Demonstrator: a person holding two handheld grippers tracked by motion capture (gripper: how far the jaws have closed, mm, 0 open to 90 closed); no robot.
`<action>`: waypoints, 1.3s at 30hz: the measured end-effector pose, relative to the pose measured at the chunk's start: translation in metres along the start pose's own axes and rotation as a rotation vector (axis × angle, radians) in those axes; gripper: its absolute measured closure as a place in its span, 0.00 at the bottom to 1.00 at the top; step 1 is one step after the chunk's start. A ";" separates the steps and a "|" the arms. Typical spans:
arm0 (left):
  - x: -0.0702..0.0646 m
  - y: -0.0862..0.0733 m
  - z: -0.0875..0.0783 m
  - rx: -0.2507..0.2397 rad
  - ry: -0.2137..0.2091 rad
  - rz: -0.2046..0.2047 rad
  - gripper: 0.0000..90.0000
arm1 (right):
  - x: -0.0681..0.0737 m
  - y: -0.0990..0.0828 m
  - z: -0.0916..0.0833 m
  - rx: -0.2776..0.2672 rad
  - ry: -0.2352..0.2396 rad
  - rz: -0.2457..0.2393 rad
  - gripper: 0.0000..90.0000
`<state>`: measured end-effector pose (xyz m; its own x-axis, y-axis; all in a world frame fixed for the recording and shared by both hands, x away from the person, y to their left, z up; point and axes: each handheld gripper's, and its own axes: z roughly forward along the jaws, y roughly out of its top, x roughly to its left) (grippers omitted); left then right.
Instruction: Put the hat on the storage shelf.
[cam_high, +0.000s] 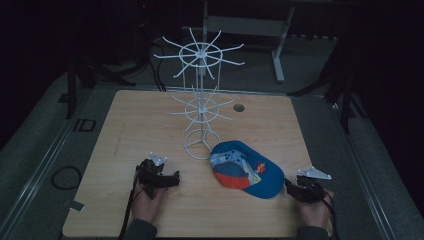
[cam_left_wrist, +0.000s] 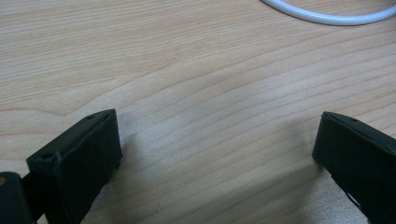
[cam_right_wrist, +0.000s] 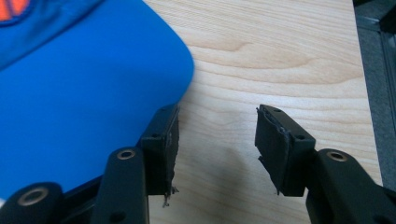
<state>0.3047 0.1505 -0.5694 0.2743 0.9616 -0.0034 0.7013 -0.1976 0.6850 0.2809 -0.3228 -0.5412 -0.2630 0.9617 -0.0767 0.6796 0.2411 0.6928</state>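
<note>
Both hands sit at the near edge of the counter (cam_high: 150, 120), each w/ a gripper. Left gripper (cam_high: 172, 180) rests low on the wood, jaws wide apart, nothing btwn them; its own view shows bare grain and a curve of the rack's white base ring (cam_left_wrist: 327, 17) at top. Right gripper (cam_high: 289, 186) is just beside the cap (cam_high: 245, 170), jaws apart, not clamped: in its own view one jaw touches or nearly touches the blue brim (cam_right_wrist: 93, 93), the other stands over bare wood, so no grip yet.

Progress, as I read it: barely begun. Cap lies flat on the counter, right of the wire rack (cam_high: 201, 107) and close to its base ring, brim toward my right hand. I'd guess the job is hanging it on a rack arm; pick-up, lift and hanging all remain.

Containers: none on the counter. Rack arms on both tiers are bare, nothing hung.
</note>
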 end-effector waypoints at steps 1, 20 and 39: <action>0.000 0.000 0.000 0.000 0.000 0.000 0.02 | 0.000 0.000 -0.002 -0.001 0.004 -0.006 0.54; -0.001 0.001 0.001 0.000 0.007 -0.007 0.02 | 0.013 0.019 -0.020 -0.056 0.129 -0.103 0.50; -0.001 0.001 0.001 -0.002 0.008 -0.011 0.02 | 0.022 0.054 -0.019 -0.008 0.263 -0.217 0.46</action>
<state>0.3054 0.1489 -0.5695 0.2617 0.9651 -0.0050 0.7025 -0.1869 0.6867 0.2989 -0.2906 -0.4922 -0.5693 0.8213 -0.0366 0.5833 0.4350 0.6860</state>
